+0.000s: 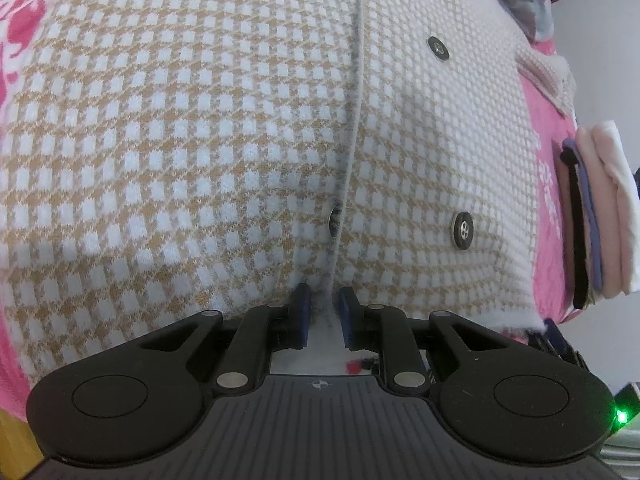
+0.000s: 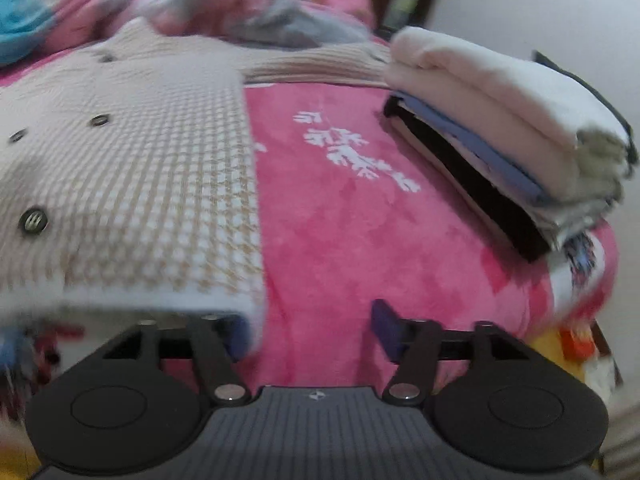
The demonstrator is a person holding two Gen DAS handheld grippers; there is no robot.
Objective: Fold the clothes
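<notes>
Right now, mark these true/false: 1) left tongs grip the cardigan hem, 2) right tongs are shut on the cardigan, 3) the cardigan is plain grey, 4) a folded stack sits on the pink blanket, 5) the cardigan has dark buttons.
1) True. The left tongs pinch the bottom edge of the checked cardigan.
2) False. The right tongs stand wide open over the pink blanket; the cardigan's corner only overlaps one finger.
3) False. It is a tan-and-white check.
4) True. The folded stack lies to the cardigan's right.
5) True. One dark button sits near the hem.
</notes>
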